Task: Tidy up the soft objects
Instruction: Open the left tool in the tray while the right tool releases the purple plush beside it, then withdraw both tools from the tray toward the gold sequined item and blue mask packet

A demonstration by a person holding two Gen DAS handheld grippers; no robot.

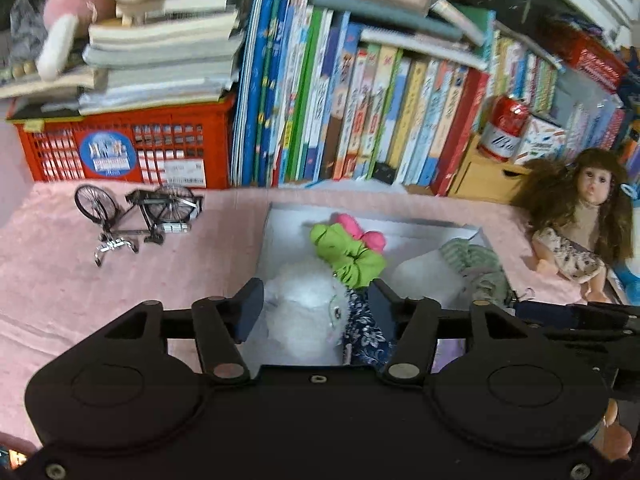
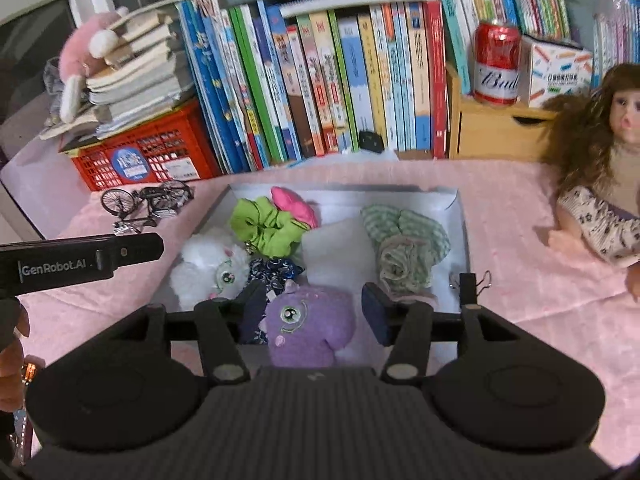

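A white shallow box (image 2: pixel 456 200) on the pink cloth holds several soft things: a white plush cat (image 2: pixel 212 268), a purple plush cat (image 2: pixel 316 320), a green scrunchie (image 2: pixel 264 224), a pink soft piece (image 2: pixel 294 204), a blue floral cloth (image 2: pixel 274 272), a white pad (image 2: pixel 340 256) and a green striped cloth (image 2: pixel 404 240). My left gripper (image 1: pixel 314 310) is open above the white plush cat (image 1: pixel 304 308). My right gripper (image 2: pixel 316 312) is open with the purple cat between its fingers, not squeezed.
A model bicycle (image 2: pixel 148 200) lies left of the box. A doll (image 2: pixel 600 160) sits at the right. Behind are a red crate (image 2: pixel 140 156) under stacked books, a row of upright books (image 2: pixel 320 80), a red can (image 2: pixel 497 64) on a wooden drawer box.
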